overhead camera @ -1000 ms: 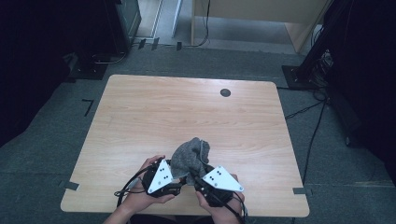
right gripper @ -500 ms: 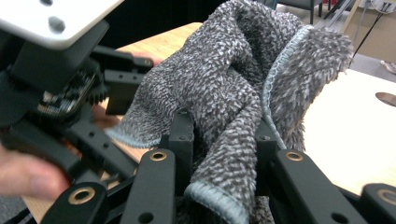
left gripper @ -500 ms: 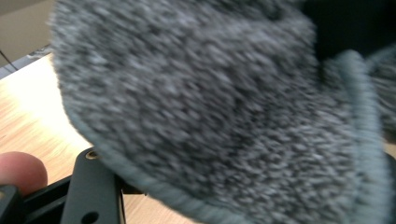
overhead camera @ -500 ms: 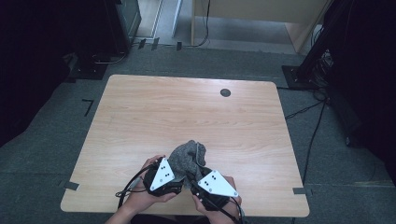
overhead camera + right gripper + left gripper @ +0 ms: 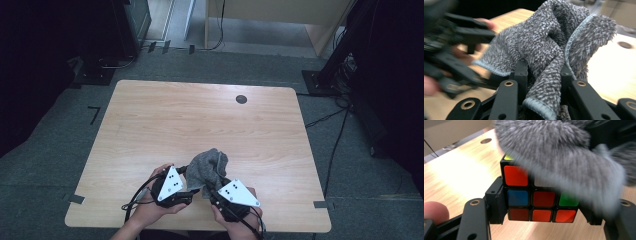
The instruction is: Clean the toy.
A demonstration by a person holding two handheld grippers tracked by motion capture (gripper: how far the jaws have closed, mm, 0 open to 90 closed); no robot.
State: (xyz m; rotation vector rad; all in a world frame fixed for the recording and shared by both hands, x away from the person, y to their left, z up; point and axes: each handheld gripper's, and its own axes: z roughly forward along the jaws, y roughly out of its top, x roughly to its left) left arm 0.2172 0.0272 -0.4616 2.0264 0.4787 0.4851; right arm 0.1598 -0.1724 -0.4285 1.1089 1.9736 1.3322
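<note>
One grey cloth [image 5: 564, 162] drapes over the clamped cube [image 5: 539, 200].

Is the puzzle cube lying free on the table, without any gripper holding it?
No, in the left gripper view the cube sits clamped between the two black jaws of the left gripper, with the grey cloth draped over it.

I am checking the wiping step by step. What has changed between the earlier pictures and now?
Little has changed. The right claw, shut on the grey cloth, shifted slightly towards the left claw, and the cloth's folds moved a little with it. The left claw kept its place, shut on the puzzle cube under the cloth. The table is as before.
</note>
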